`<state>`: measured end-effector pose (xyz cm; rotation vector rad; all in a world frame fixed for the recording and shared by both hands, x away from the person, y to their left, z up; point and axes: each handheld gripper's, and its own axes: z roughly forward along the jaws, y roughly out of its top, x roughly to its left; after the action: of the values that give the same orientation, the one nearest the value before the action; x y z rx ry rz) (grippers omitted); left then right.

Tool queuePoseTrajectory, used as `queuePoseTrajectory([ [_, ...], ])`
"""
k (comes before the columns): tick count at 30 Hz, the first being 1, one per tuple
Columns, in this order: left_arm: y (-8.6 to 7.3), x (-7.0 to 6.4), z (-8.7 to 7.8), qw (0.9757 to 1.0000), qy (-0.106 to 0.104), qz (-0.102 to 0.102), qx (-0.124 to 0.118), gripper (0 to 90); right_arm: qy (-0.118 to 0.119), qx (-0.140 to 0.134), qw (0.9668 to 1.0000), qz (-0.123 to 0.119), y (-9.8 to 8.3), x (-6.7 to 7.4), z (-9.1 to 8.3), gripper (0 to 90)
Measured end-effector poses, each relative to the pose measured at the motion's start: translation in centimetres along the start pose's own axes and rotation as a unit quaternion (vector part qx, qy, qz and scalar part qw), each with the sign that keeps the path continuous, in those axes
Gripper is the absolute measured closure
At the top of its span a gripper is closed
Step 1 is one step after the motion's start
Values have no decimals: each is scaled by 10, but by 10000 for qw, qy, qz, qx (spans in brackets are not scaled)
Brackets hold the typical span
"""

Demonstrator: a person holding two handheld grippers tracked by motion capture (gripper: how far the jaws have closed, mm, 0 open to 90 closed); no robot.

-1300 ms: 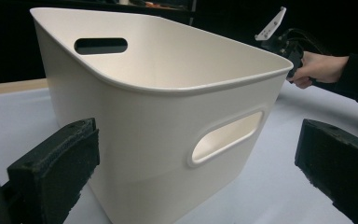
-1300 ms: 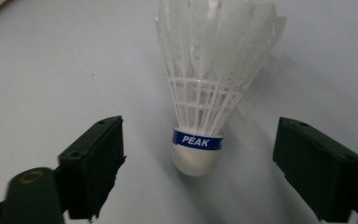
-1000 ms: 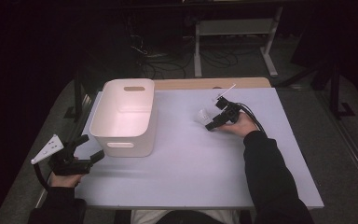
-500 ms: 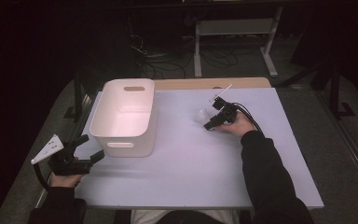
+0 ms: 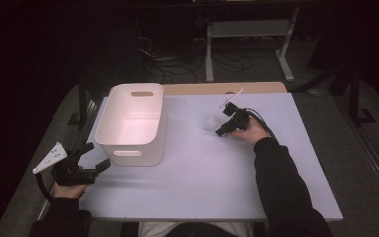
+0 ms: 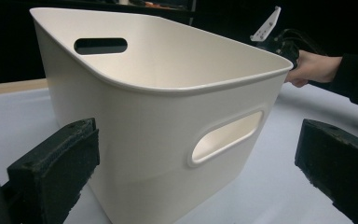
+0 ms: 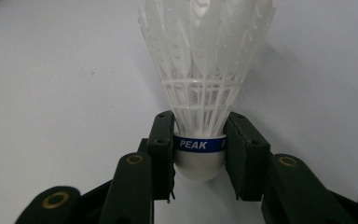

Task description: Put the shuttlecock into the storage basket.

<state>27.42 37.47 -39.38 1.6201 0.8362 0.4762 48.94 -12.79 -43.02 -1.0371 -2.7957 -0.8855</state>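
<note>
A pale bench (image 5: 197, 177) is seen from above, with a person's dark-sleeved forearms entering at the near edge. On the left half of the bench a white plastic bin (image 5: 131, 123) with cut-out handles stands upright and looks empty. Near its front left corner the left gripper (image 5: 90, 159) is held low, its jaws spread wide with nothing between them; in the left gripper view the bin's (image 6: 168, 121) near wall is framed between the two jaws without being touched. To the right of the bin and well apart from it, the right gripper (image 5: 220, 131) is laid low against the bench, aimed toward a white feathered shuttlecock (image 5: 211, 122) lying on its side. In the right gripper view the shuttlecock (image 7: 205, 88) is shown with its cork base and blue band between the pads; the jaws have just been closing, and they appear to be pinching the base, though a sliver of gap on one side cannot be ruled out. The step in hand is judged to be the grasp of the shuttlecock. The next move would call for a firm hold on the cork, a lift clear of the bench, and a carry leftward over the bin's rim.
</note>
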Motion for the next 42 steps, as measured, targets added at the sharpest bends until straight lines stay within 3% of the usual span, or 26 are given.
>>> queuePoseTrajectory([
  [11,0,0,0,10000,3,2,1,0,-12,-265,9996,27,0,-1,-17,642],
  [23,0,0,0,10000,5,-3,-2,0,-56,-379,9993,-8,0,3,-35,642],
  [29,0,0,0,10000,11,-8,-1,0,-77,-519,9986,-92,3,9,-55,642],
  [42,0,0,0,10000,14,-18,-10,0,-95,-650,9975,-270,15,25,-81,642],
])
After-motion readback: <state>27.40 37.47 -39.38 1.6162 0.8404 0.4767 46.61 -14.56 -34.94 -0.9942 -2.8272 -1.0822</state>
